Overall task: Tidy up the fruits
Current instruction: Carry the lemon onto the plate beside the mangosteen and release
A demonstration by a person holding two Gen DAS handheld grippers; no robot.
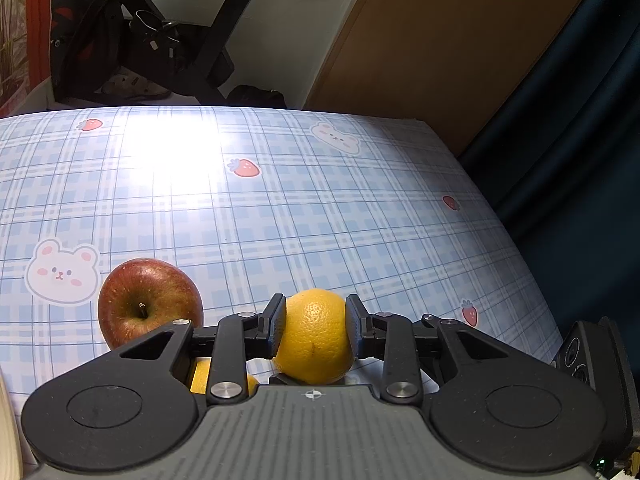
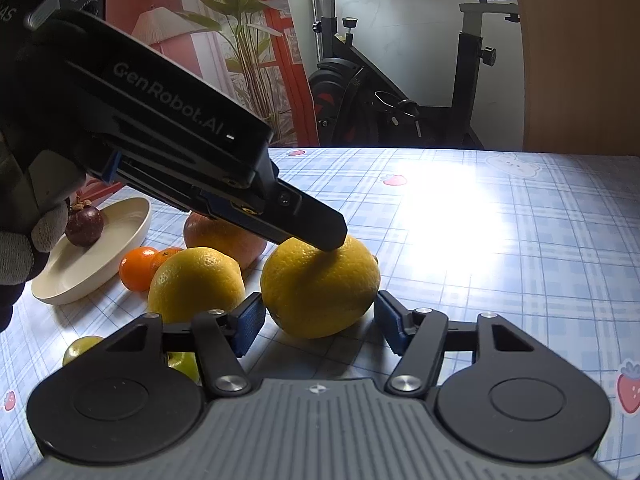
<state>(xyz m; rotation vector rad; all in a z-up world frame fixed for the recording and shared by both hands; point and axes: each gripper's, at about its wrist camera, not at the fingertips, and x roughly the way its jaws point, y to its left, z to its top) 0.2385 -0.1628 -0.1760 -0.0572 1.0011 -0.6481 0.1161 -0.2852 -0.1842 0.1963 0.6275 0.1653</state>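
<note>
Lemon [image 1: 314,336] sits pinched in the left hand-held gripper [image 1: 316,326]; right hand-held gripper [image 2: 320,322] gapes around it; apple [image 1: 150,302] at nine o'clock.

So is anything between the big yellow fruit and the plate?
Yes. A second yellow fruit, two small oranges and a reddish apple lie between the big yellow fruit and the plate, which already holds a mangosteen.

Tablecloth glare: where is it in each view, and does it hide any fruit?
Left wrist view: a white glare patch on the tablecloth beyond the apple, hiding no fruit. Right wrist view: glare right of the lemon, which stays clear.
</note>
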